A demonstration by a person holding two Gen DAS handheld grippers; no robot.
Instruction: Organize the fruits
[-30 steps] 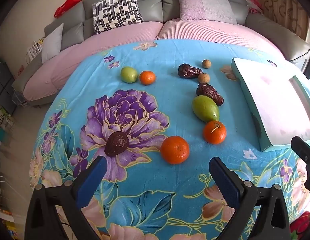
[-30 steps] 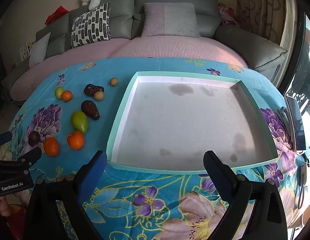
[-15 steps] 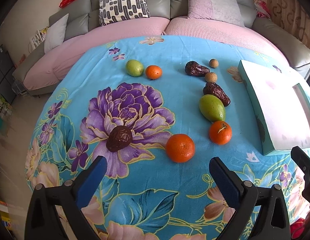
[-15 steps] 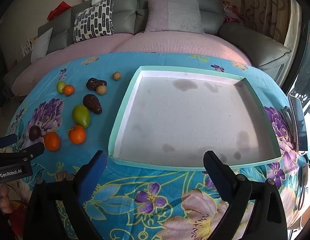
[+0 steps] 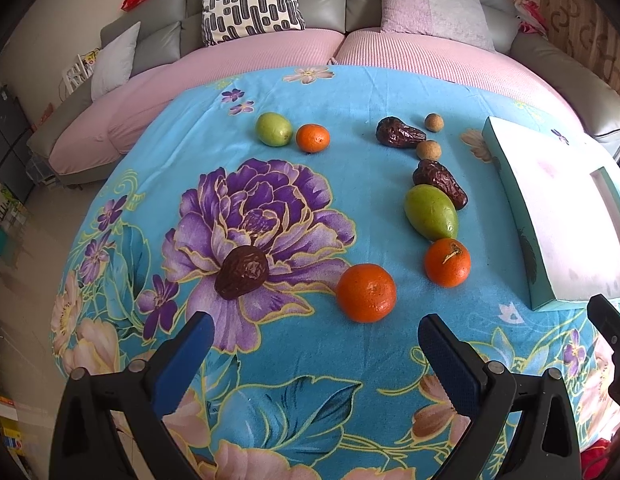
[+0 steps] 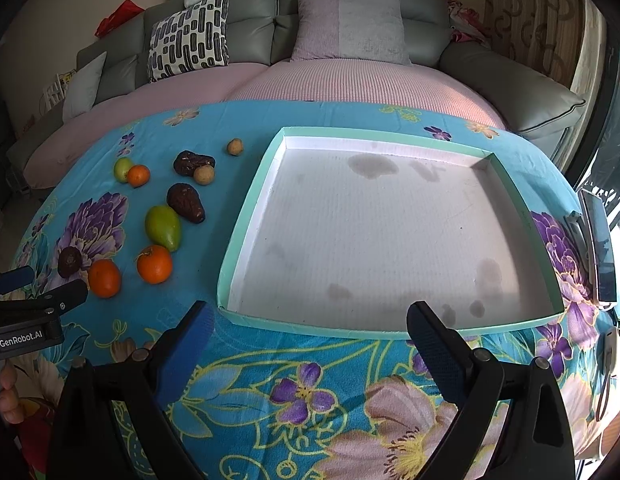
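Both grippers empty, jaws spread wide, hovering over the near table edge. Left gripper (image 5: 314,344) faces the fruit; right gripper (image 6: 310,332) faces the teal tray (image 6: 246,236), which has nothing in it. All fruit lies loose on the cloth, left of the tray.

Closest pick for left: near orange (image 5: 366,293), just ahead of the jaws. Imo go straight down, centre it between the pads, close slow since round fruit rolls on cloth. Second orange (image 5: 447,262) touches the green mango (image 5: 431,217), so take it after, w/ more clearance.

Surface: blue floral tablecloth (image 5: 350,168), soft. Room: grey sofa w/ pink cover (image 6: 350,80), patterned cushion (image 6: 188,36), phone (image 6: 600,248) by the tray's right side.
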